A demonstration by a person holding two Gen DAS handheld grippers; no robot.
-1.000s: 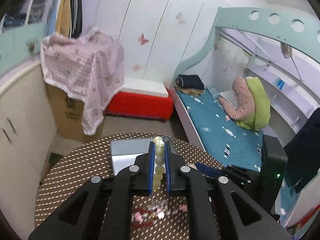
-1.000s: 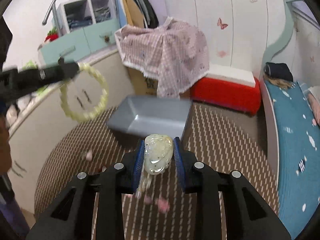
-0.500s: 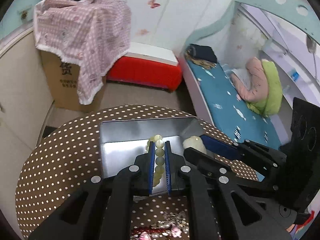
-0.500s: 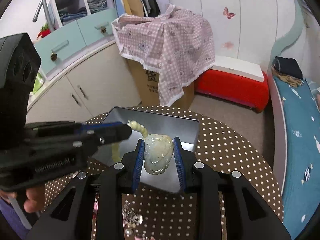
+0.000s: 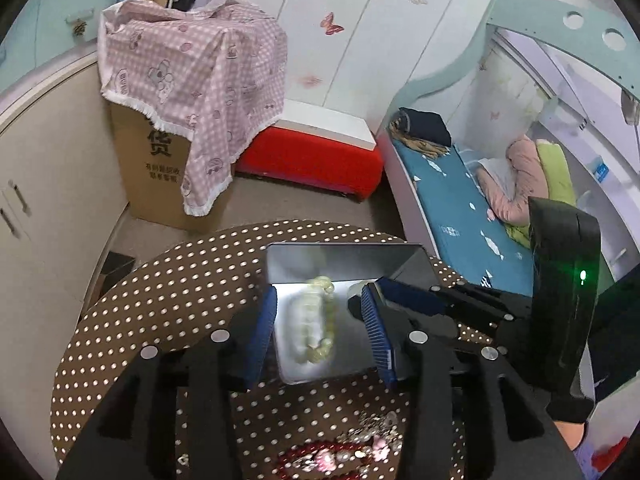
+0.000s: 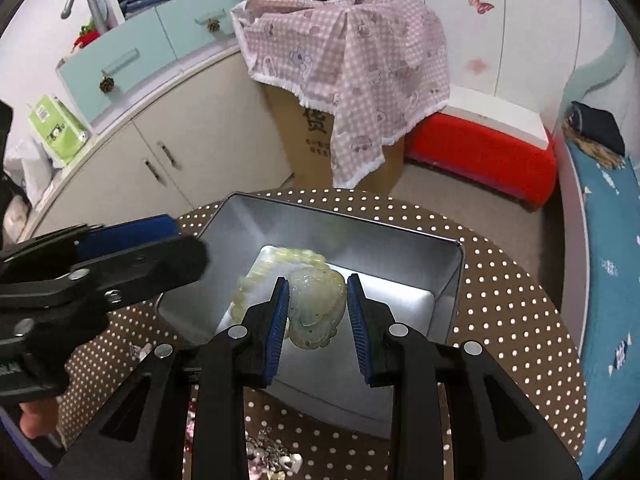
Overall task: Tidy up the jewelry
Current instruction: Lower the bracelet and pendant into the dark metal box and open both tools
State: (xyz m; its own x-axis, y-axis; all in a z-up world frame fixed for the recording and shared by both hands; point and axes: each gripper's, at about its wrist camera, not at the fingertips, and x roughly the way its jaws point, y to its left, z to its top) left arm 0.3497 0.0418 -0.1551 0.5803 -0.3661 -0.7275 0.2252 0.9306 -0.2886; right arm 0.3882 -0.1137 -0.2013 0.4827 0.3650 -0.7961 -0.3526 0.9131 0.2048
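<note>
A silver metal tin (image 5: 344, 256) (image 6: 448, 280) stands on the round polka-dot table. A pale green bead bracelet (image 5: 314, 322) (image 6: 256, 274) lies inside it. A pale green carved pendant (image 6: 318, 306) lies in the tin beside the bracelet. My left gripper (image 5: 320, 324) is open above the bracelet, jaws wide apart. My right gripper (image 6: 316, 312) is open, its blue pads either side of the pendant with gaps. The left gripper shows in the right wrist view (image 6: 132, 264) at the tin's left rim; the right gripper's fingers (image 5: 412, 300) show in the left wrist view.
More jewelry lies on the table near me: red beads and pink flower pieces (image 5: 340, 452) (image 6: 272, 456). The brown polka-dot table (image 5: 160, 304) (image 6: 520, 320) is small and round. Behind it are a cardboard box under a pink cloth (image 5: 192, 80), cabinets, a red bench and a bed.
Both grippers opened. The left let go of the bracelet and the right let go of the pendant; both pieces now lie in the tin. Both grippers came closer over the tin.
</note>
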